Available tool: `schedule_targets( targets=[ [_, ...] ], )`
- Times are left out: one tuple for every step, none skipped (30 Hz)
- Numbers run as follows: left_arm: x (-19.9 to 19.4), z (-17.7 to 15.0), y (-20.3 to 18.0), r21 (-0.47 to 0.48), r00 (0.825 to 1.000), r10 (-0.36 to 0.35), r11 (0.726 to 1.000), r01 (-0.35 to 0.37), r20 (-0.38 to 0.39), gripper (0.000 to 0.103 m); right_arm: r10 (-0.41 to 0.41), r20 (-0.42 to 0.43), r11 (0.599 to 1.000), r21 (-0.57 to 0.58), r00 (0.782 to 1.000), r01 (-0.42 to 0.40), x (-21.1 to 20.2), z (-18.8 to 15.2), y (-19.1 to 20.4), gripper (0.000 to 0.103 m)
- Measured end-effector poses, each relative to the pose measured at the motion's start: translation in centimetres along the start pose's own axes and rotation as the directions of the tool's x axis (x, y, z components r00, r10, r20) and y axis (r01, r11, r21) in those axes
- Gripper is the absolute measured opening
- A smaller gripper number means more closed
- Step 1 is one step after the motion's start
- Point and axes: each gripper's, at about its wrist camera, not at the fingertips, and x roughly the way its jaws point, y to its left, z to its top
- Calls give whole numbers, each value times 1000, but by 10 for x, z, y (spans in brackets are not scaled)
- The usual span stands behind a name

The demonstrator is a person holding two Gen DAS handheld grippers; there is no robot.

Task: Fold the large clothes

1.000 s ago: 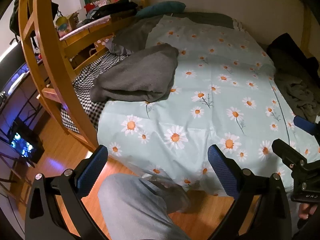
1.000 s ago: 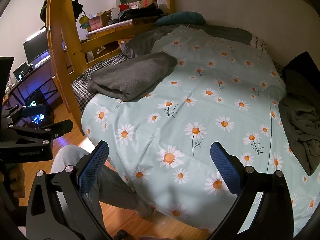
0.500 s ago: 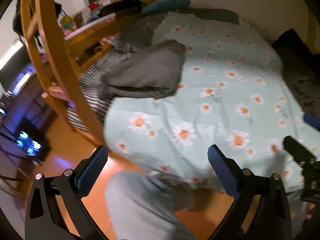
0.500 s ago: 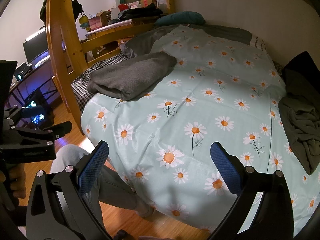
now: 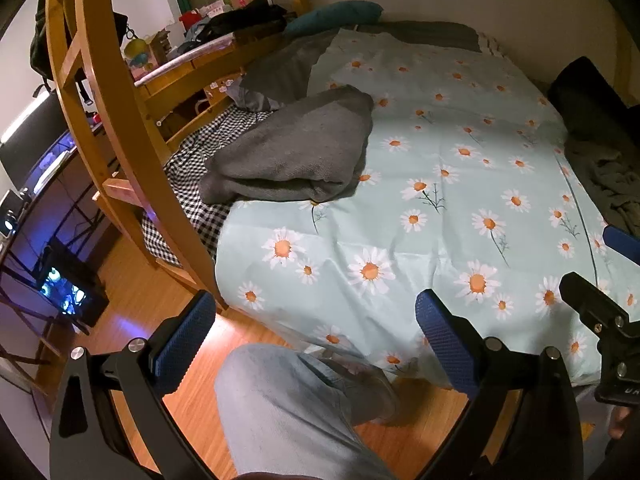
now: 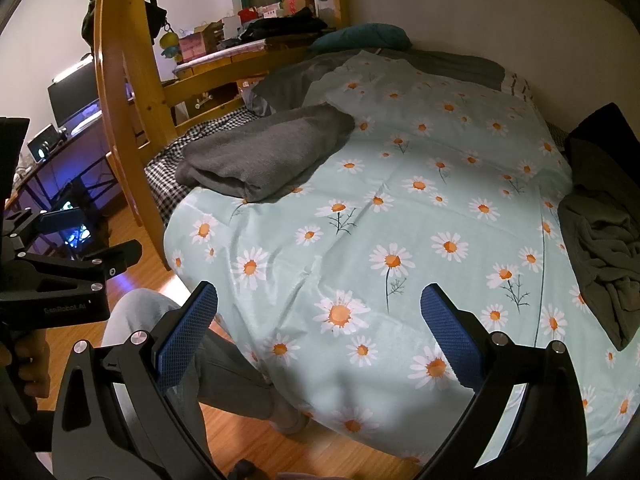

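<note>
A folded grey garment (image 5: 292, 152) lies on the left side of the daisy-print bed cover (image 5: 460, 184); it also shows in the right wrist view (image 6: 264, 152). A crumpled dark grey-green garment (image 6: 604, 240) lies at the bed's right edge, with a black one (image 6: 600, 128) behind it. My left gripper (image 5: 316, 336) is open and empty, held off the bed's front edge above the person's leg. My right gripper (image 6: 320, 324) is open and empty over the front part of the bed cover (image 6: 400, 220).
A wooden bunk ladder and frame (image 5: 120, 120) rises at the bed's left. A checked sheet (image 5: 192, 184) shows under the cover. A desk with a monitor (image 6: 76, 92) and lit gear stands left. The person's leg (image 5: 288, 408) is over the wood floor (image 5: 144, 292). A teal pillow (image 6: 364, 36) lies at the bed's head.
The left wrist view swung and blurred half a second ago and has steadied close to its earlier pose. The right gripper has hardly moved. Both stay open.
</note>
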Motion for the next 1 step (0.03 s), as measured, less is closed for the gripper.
schedule_targets(
  targets=[
    [0,0,0,-3,1000,-6,1000,6,-1,98,-1,0,1000,0,1000,1,-1,-1,1,100]
  ],
)
